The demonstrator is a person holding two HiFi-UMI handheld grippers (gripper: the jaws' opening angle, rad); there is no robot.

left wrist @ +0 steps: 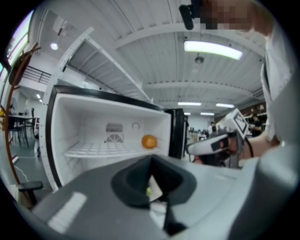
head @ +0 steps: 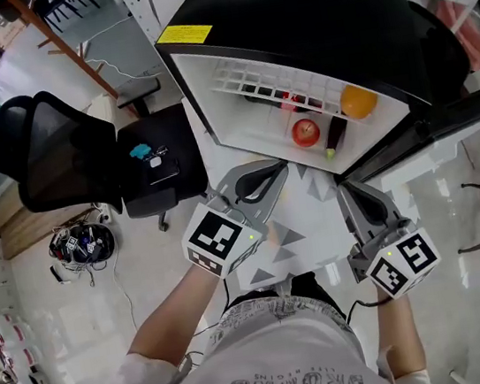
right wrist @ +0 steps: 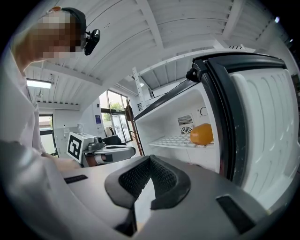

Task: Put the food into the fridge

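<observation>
The small fridge (head: pixel 206 84) stands open in front of me. An orange (head: pixel 358 102) rests on its white wire shelf (head: pixel 250 82); it also shows in the left gripper view as the orange (left wrist: pixel 149 141) and in the right gripper view as the orange (right wrist: pixel 202 134). Below the shelf lie a red apple (head: pixel 305 132) and a dark long item (head: pixel 336 132) with a green tip. My left gripper (head: pixel 277 169) is shut and empty, short of the fridge mouth. My right gripper (head: pixel 346 187) is also shut and empty, beside the open door (right wrist: pixel 262 131).
A black office chair (head: pixel 55 152) stands to the left, with a blue item (head: pixel 140 151) on the seat beside it. Cables (head: pixel 82 244) lie coiled on the floor. A white patterned surface (head: pixel 307 221) lies under both grippers.
</observation>
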